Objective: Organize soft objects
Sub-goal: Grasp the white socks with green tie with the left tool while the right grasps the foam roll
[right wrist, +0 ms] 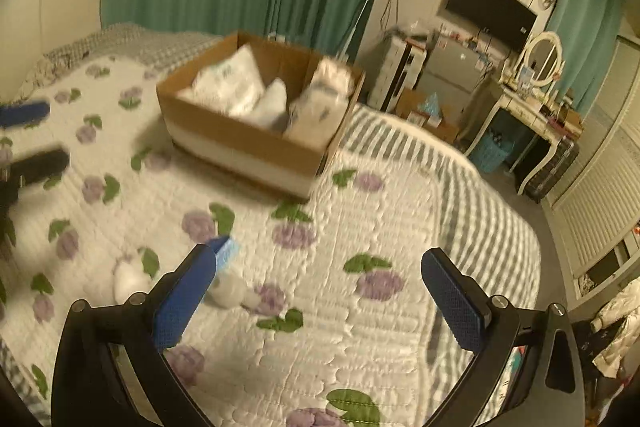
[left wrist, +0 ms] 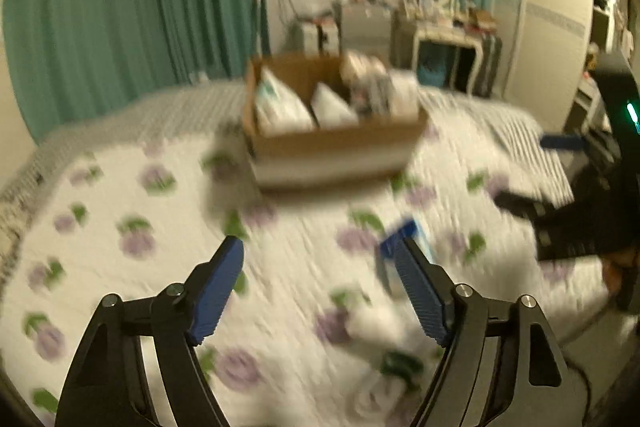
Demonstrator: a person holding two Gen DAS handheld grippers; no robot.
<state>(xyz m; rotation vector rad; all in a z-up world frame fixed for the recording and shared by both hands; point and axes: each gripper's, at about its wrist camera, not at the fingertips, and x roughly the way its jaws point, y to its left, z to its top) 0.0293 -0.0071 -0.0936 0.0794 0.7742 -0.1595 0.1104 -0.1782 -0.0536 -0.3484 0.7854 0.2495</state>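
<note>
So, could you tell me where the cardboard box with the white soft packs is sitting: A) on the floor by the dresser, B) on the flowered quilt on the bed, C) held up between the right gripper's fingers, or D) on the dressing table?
B: the cardboard box rests on the flowered quilt, apart from both open grippers.

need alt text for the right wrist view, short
The open, empty right gripper hovers over a white floral quilt on a bed. Beyond it sits an open cardboard box holding white soft packs; small white soft items lie by its left finger. The left gripper shows at the left edge.
</note>
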